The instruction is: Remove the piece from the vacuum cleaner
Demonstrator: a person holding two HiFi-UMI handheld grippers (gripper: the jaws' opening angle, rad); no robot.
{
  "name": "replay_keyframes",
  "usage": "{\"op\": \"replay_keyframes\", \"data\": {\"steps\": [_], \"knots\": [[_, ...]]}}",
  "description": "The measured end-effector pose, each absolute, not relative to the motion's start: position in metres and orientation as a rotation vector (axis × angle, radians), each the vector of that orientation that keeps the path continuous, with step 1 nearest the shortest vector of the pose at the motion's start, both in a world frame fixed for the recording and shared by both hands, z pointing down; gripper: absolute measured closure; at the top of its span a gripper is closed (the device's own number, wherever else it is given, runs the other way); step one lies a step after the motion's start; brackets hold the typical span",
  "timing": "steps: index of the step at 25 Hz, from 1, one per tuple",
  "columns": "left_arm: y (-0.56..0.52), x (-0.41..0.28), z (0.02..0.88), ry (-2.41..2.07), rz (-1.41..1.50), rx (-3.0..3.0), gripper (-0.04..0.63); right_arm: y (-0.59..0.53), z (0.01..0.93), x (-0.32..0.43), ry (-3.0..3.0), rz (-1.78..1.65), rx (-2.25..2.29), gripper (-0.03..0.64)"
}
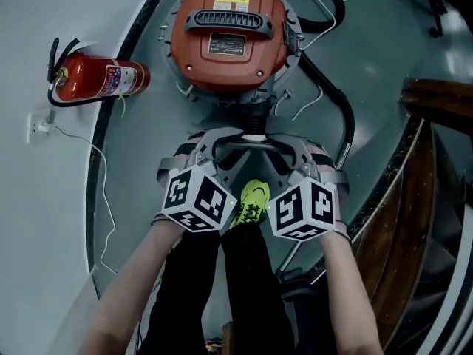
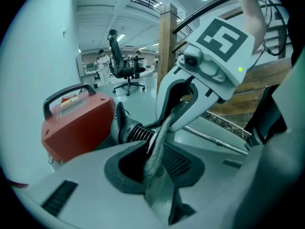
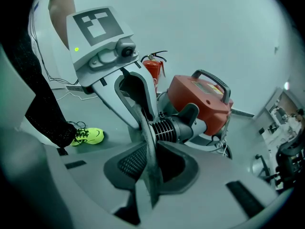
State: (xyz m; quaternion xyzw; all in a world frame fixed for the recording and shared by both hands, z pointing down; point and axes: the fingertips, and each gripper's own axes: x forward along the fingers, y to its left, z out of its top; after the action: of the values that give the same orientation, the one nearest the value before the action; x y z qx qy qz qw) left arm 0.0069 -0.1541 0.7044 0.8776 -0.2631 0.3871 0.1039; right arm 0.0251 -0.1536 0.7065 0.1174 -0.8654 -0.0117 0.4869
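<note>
A red vacuum cleaner (image 1: 228, 35) stands on the grey floor ahead of me. A ribbed black hose connector (image 1: 253, 120) sticks out of its near side. Both grippers meet at that connector. My left gripper (image 1: 240, 135) comes in from the left and my right gripper (image 1: 264, 137) from the right, fingers nearly touching each other. In the left gripper view the connector (image 2: 136, 132) lies just past my narrowly set jaws (image 2: 155, 161). The right gripper view has the same connector (image 3: 169, 128) at its jaw tips (image 3: 150, 163). Each gripper's fingers partly hide the other's grip.
A red fire extinguisher (image 1: 96, 78) lies on the floor to the left. A black hose (image 1: 336, 102) curves along the right of the vacuum, and a white cable (image 1: 96, 168) trails on the left. My yellow shoe (image 1: 251, 202) is under the grippers. A wooden stair (image 1: 436, 95) rises at right.
</note>
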Motion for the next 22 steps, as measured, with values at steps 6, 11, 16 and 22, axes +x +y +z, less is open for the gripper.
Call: {"op": "replay_keyframes", "data": {"steps": [6,11,16,22], "knots": [[-0.153,0.007,0.704,-0.779,1.148,2.603,0.489,-0.152,0.706,0.026,-2.108,-0.025,0.309,0.549],[-0.149,0.007,0.703,-0.783,1.157,2.61,0.491,-0.148,0.706,0.026,-2.108,-0.034,0.327,0.551],[-0.142,0.008,0.703,-0.777,1.157,2.616,0.494,-0.14,0.706,0.027,-2.11,-0.033,0.327,0.551],[-0.137,0.008,0.703,-0.779,1.161,2.62,0.494,-0.135,0.705,0.026,-2.109,-0.032,0.327,0.551]]}}
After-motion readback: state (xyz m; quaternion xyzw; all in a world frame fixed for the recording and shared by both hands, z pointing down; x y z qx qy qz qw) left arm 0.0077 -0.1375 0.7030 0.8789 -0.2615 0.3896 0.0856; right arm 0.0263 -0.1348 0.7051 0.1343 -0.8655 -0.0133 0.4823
